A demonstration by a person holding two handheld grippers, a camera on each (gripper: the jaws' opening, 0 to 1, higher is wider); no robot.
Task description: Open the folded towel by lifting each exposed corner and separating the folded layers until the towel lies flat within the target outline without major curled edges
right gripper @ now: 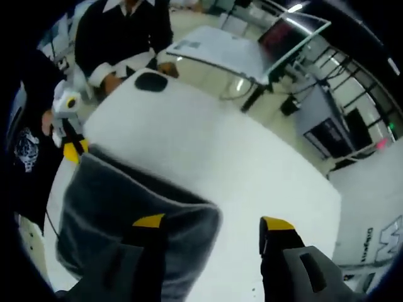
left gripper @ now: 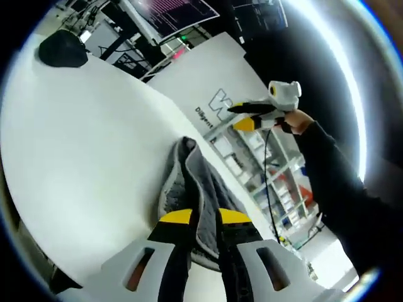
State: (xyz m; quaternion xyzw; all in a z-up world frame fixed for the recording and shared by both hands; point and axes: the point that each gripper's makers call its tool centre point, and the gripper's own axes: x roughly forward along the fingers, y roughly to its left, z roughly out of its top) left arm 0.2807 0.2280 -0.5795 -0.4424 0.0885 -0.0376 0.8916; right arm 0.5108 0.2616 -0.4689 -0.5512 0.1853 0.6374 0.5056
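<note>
Above the white table (right gripper: 252, 170), the left gripper (left gripper: 204, 217) is clenched on an edge of the grey towel (right gripper: 126, 214), which hangs lifted off the tabletop, while the right gripper (right gripper: 213, 223) stands with its jaws spread apart, one jaw against the towel's corner.

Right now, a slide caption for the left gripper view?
Left tongs pinch the grey towel above the white table.

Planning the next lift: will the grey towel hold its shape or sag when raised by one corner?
Likely floppy: the grey towel drapes in soft folds from the left tongs. Probably light, since one pinched edge carries it. Its loose hanging end may curl.
</note>
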